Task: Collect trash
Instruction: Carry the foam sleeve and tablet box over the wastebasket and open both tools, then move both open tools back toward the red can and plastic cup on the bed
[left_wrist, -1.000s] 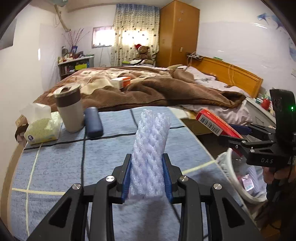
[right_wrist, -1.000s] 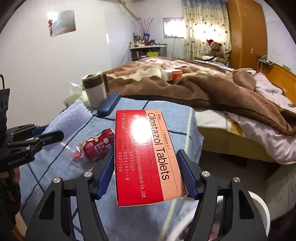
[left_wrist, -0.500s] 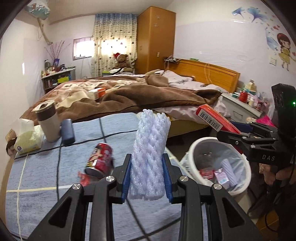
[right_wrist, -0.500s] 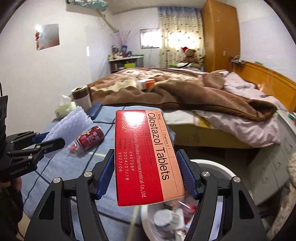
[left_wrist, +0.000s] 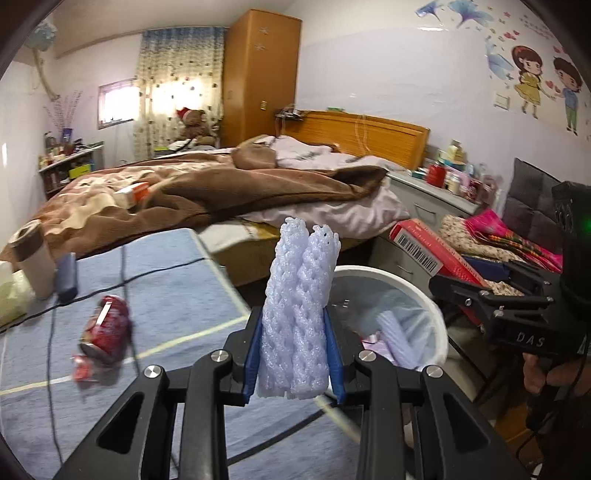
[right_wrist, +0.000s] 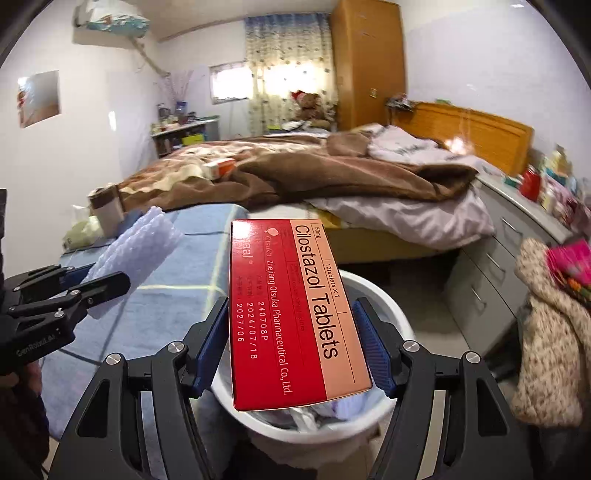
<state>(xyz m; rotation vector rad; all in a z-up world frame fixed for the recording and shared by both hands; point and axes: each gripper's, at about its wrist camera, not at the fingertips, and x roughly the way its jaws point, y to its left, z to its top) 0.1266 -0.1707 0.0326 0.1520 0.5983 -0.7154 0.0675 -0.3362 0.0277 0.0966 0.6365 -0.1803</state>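
My left gripper (left_wrist: 295, 354) is shut on a pale lilac foam net sleeve (left_wrist: 299, 306), held upright over the near rim of the white waste bin (left_wrist: 428, 299). My right gripper (right_wrist: 291, 347) is shut on a red tablet box (right_wrist: 291, 314) that hangs above the same bin (right_wrist: 380, 295), which holds paper and wrappers. In the left wrist view the red box (left_wrist: 432, 247) and the right gripper (left_wrist: 476, 284) show at the right, beyond the bin. In the right wrist view the foam sleeve (right_wrist: 140, 243) and the left gripper (right_wrist: 88, 284) show at the left.
A crushed red can (left_wrist: 107, 325) lies on the blue-covered table (left_wrist: 166, 295), with a black cable, a dark case (left_wrist: 66, 277), a cup (left_wrist: 33, 258) and a tissue pack further back. Behind stands a bed (right_wrist: 295, 173) with brown blankets, and grey drawers (right_wrist: 498, 251) at the right.
Both grippers have swung right from over the table to the bin, each carrying its item. The bin has come into full view under them; the can and cup have slid left.
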